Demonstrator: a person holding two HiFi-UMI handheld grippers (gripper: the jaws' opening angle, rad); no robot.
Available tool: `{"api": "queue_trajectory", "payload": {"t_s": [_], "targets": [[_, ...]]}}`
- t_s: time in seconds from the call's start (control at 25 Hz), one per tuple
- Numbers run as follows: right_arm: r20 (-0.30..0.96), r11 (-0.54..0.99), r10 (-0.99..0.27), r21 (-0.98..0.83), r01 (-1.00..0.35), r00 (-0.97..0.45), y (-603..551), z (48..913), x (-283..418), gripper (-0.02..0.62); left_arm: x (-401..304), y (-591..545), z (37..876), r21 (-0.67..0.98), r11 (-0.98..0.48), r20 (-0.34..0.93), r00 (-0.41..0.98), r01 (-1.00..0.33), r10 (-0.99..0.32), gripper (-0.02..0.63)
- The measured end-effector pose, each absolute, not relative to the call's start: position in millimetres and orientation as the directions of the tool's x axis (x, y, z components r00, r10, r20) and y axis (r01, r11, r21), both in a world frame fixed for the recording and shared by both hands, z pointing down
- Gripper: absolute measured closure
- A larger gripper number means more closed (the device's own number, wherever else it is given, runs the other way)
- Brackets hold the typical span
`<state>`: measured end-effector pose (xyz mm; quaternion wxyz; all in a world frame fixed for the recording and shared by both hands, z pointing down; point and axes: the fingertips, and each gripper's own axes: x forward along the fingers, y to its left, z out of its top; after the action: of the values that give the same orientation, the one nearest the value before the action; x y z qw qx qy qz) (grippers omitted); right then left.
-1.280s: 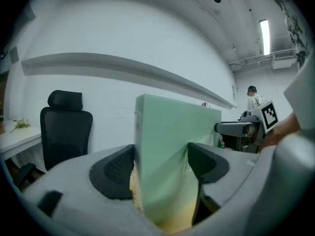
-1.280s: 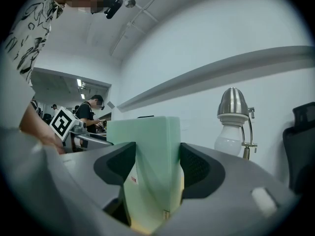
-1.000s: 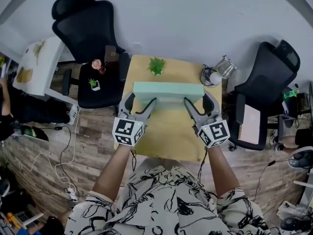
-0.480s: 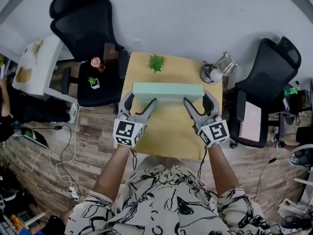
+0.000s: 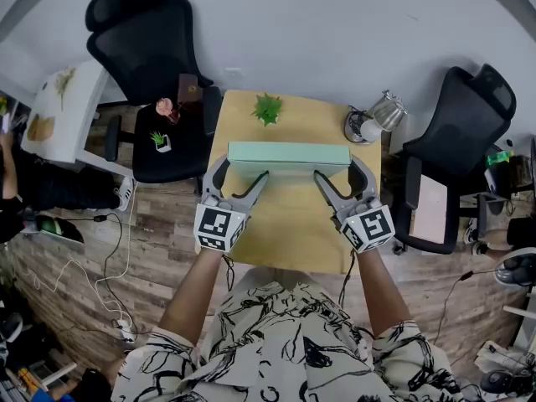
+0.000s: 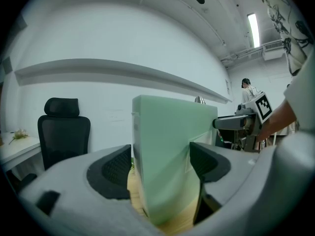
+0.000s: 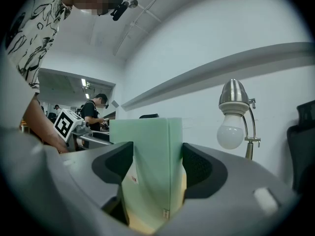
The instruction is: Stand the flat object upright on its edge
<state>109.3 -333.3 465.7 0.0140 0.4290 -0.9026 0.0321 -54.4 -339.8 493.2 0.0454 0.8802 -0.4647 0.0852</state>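
Box (image 5: 289,152) of pale mint green stands upright on one long edge near the middle of the table (image 5: 289,224); its long axis runs left to right across the person's view, one broad face turned toward the person, the other toward the wall, the narrow top edge upward; it is a slim rectangular slab with smooth matte faces and crisp corners; the table top is light yellowish wood, roughly square, set on a floor (image 5: 167,241) of grey-brown planks; the left gripper (image 5: 243,172) sits at the box's left end and the right gripper (image 5: 339,169) at its right end, both of grey moulded plastic, with curved arms and a black-and-white marker cube (image 5: 221,226) at the back; each gripper's jaws are wide and opening, with an end corner of the box between them; the dark, finely ribbed pads (image 6: 110,168) flank the box closely without clamping it; a small spiky potted plant (image 5: 267,110) stands just behind the box; a metal desk lamp (image 5: 377,117) with a white bulb sits at the table's far right corner.
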Motion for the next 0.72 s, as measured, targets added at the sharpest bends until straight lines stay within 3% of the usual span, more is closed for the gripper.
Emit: {"api": "queue_trajectory", "payload": {"t_s": [0.72], "targets": [[0.023,0.624,-0.779,-0.069,-0.778,-0.627,-332,456,119,0.267,-68,-337,490,0.01,-0.555,0.189,0.546,-0.832,-0.816,0.216]]}}
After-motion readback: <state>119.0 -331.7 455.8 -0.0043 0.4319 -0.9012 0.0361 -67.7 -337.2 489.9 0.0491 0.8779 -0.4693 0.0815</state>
